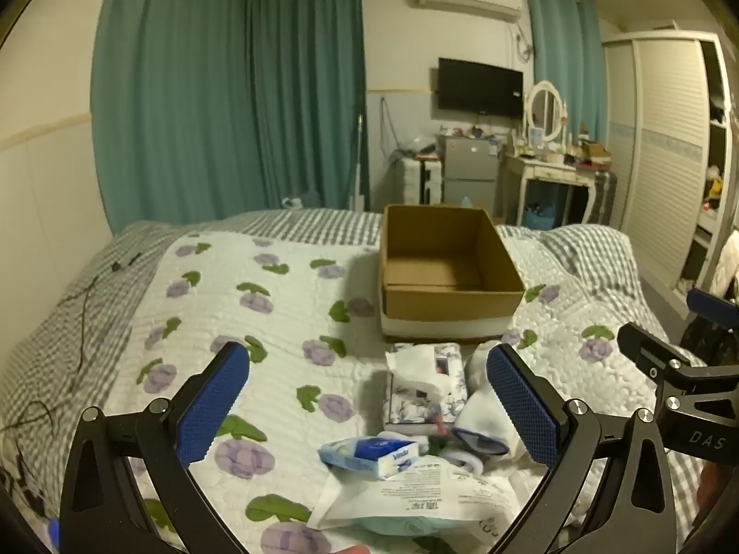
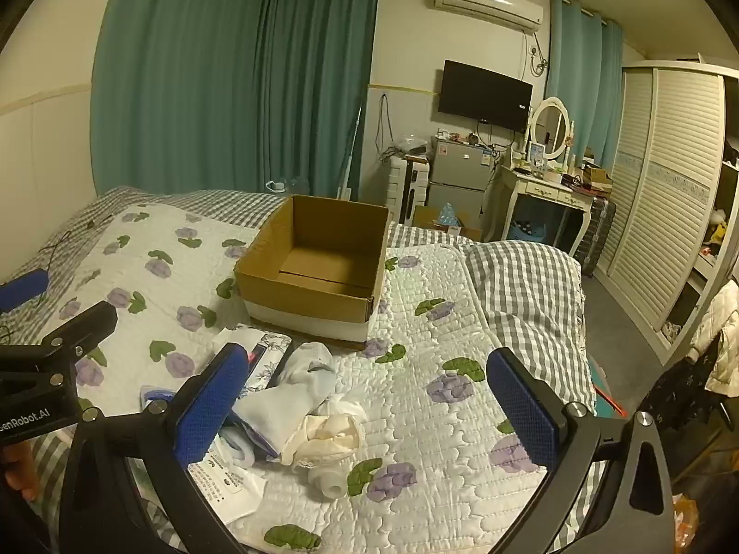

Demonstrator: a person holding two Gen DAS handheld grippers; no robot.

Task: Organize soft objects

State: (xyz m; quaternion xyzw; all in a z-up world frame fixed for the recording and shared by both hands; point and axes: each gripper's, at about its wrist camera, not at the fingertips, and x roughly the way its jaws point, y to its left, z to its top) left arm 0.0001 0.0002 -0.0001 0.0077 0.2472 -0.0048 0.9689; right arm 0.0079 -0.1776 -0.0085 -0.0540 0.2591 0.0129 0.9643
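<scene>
An empty cardboard box (image 1: pixel 443 272) (image 2: pixel 318 267) stands on the flowered quilt (image 1: pixel 277 323) (image 2: pixel 439 415). In front of it lies a pile of soft things: a floral tissue pack (image 1: pixel 425 388), a blue-white tissue packet (image 1: pixel 369 454), a white plastic bag (image 1: pixel 415 503), white socks (image 1: pixel 480 415) (image 2: pixel 295 397) and a cream cloth (image 2: pixel 332 434). My left gripper (image 1: pixel 369 415) is open above the pile, holding nothing. My right gripper (image 2: pixel 369 415) is open just right of the pile, holding nothing. Each gripper shows at the edge of the other's view.
A grey checked blanket (image 2: pixel 526 286) covers the bed's far and right sides. A black cable (image 1: pixel 83 304) lies at the left edge. Beyond the bed stand a small fridge (image 2: pixel 457 175), a dressing table (image 2: pixel 549 194) and a wardrobe (image 2: pixel 669 212).
</scene>
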